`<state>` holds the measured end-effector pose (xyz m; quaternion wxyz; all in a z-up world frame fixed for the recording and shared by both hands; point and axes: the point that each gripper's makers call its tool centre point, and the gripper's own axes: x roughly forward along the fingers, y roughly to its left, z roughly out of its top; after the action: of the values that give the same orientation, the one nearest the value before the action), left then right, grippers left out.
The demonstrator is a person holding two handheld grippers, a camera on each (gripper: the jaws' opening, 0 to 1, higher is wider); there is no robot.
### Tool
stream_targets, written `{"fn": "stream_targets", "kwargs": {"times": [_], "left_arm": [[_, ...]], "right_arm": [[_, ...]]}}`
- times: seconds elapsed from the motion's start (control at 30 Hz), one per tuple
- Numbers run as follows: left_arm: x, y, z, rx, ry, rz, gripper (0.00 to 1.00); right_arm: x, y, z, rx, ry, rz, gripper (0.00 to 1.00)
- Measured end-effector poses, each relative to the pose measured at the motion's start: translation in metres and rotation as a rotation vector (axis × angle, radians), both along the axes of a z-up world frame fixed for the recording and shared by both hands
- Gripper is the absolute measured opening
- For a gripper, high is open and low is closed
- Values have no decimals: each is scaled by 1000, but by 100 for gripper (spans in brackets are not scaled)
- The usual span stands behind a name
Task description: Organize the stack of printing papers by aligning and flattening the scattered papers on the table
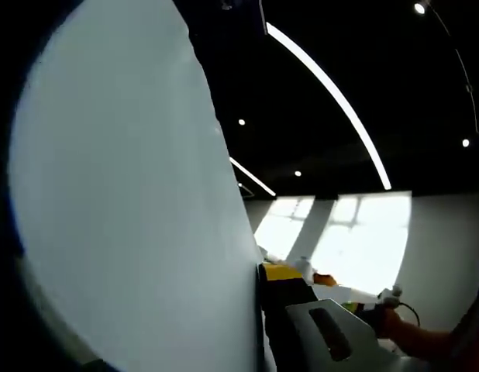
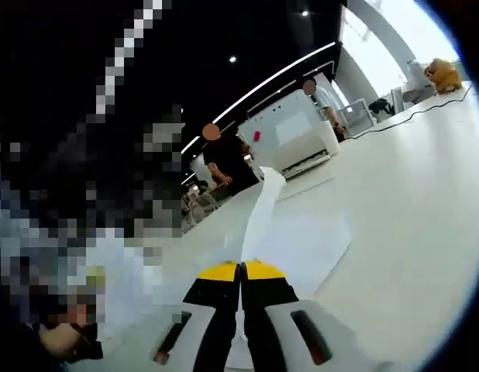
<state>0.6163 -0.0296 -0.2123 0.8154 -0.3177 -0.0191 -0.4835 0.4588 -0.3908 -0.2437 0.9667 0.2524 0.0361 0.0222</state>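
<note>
My right gripper (image 2: pixel 241 273) has its yellow-tipped jaws pressed together, with a thin edge of paper (image 2: pixel 259 217) pinched between them and rising straight ahead. My left gripper (image 1: pixel 264 273) shows one jaw with a yellow tip lying flat against a sheet; I cannot make out its second jaw, so its grip stays unclear to me.

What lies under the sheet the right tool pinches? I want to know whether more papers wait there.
Under the raised sheet, pinched by the right tool, another paper lies flat on the white table. Anything beneath it is covered.
</note>
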Motion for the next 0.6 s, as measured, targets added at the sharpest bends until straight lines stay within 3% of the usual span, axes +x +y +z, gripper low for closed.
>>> {"fn": "stream_targets", "kwargs": {"times": [0.37,0.6], "left_arm": [[-1,0,0,5,-1,2,7],[-1,-1,0,10,-3,0,7]], "right_arm": [[-1,34,66,-48,-152,81,0],[2,52,97,-89,-209,126,0]]}}
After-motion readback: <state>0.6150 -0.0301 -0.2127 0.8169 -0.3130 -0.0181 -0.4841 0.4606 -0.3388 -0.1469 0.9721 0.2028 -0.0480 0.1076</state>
